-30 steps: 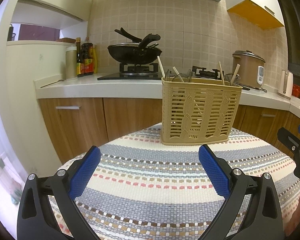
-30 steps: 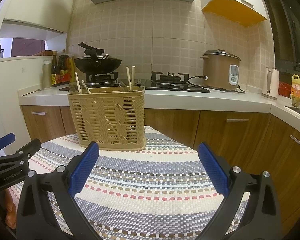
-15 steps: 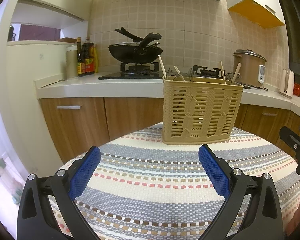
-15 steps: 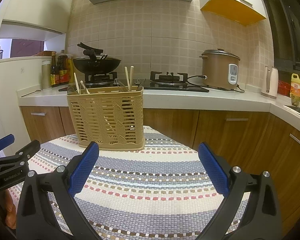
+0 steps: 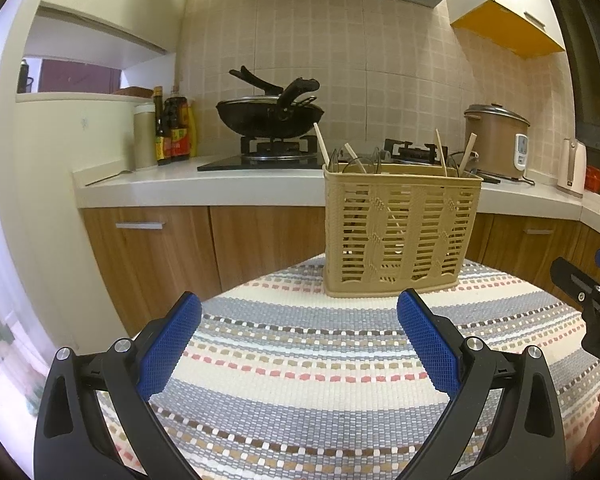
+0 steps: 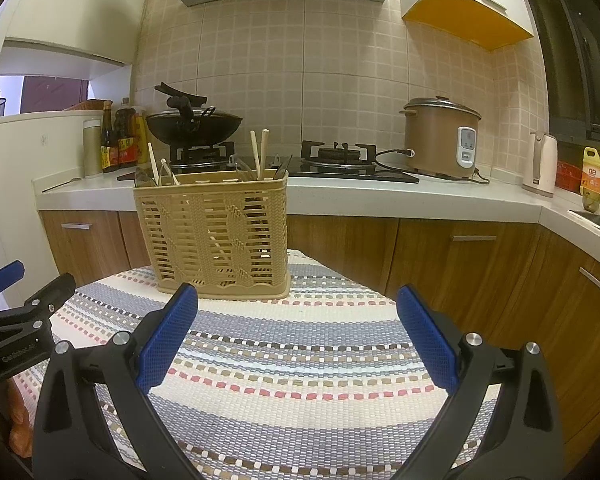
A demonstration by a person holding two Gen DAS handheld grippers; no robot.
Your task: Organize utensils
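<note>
A tan slatted utensil basket (image 5: 400,232) (image 6: 216,236) stands upright at the far edge of a striped woven table mat (image 5: 320,364) (image 6: 300,360). Wooden chopsticks (image 5: 321,145) (image 6: 259,153) and clear spoons poke out of its top. My left gripper (image 5: 298,320) hovers low over the mat, open, with nothing between its blue pads, short of the basket. My right gripper (image 6: 298,316) is open and empty too, just right of the basket. Each gripper shows at the edge of the other's view: the right one (image 5: 588,300), the left one (image 6: 16,320).
Behind the table runs a kitchen counter (image 5: 204,184) with wooden cabinets (image 6: 460,264). On it are a black wok (image 5: 270,114) on a gas stove, sauce bottles (image 5: 174,128), a brown rice cooker (image 6: 440,138), a kettle (image 6: 540,164) and a yellow bottle (image 6: 594,168).
Both views have tilted upward a little, so the basket sits lower in frame and slightly closer. Both grippers stay open and empty.
</note>
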